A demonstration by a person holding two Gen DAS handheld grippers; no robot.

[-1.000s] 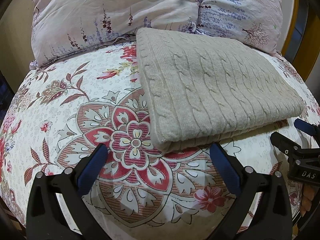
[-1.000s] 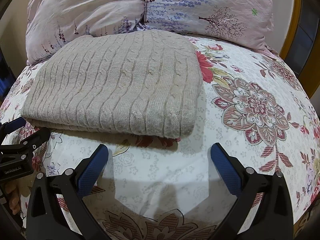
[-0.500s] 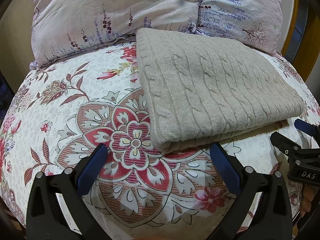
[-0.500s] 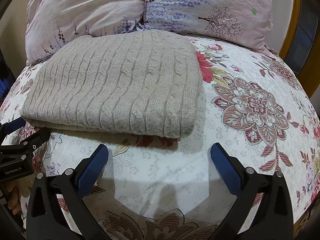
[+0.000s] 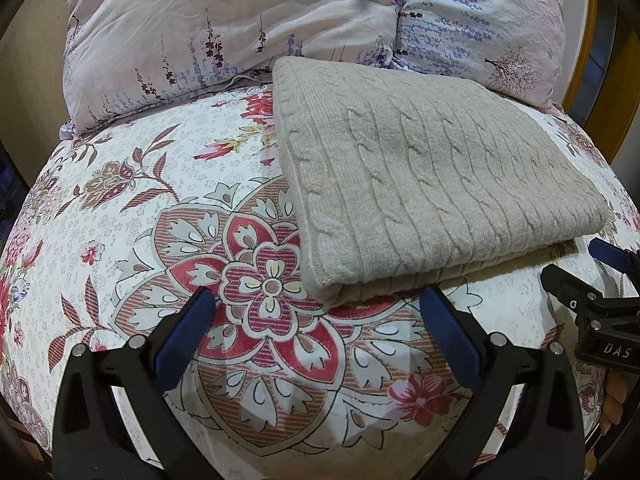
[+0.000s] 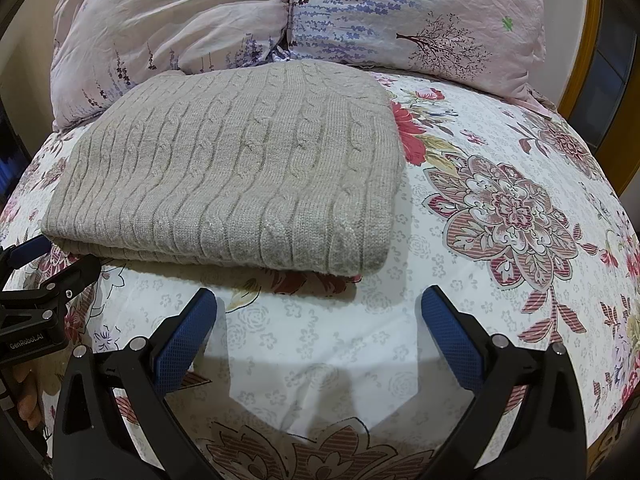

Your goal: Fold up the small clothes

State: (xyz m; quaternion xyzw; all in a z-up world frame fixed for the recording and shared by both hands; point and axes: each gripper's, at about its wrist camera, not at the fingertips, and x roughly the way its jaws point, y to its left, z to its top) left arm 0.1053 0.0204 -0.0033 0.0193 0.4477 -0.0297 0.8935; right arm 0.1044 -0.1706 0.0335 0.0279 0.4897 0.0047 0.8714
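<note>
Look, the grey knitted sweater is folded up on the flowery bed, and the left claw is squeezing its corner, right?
Not quite. The left claw isn't squeezing anything: its blue fingers are spread wide open, just short of the sweater's near edge, as the left wrist view shows. The rest is right: the grey knitted sweater lies folded on the flowery bed.

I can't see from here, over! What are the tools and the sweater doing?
Left tool open, empty. Right tool open, empty. Beige cable-knit sweater folded flat on floral bedsheet, ahead of both tools, untouched. Nothing in the way.
</note>
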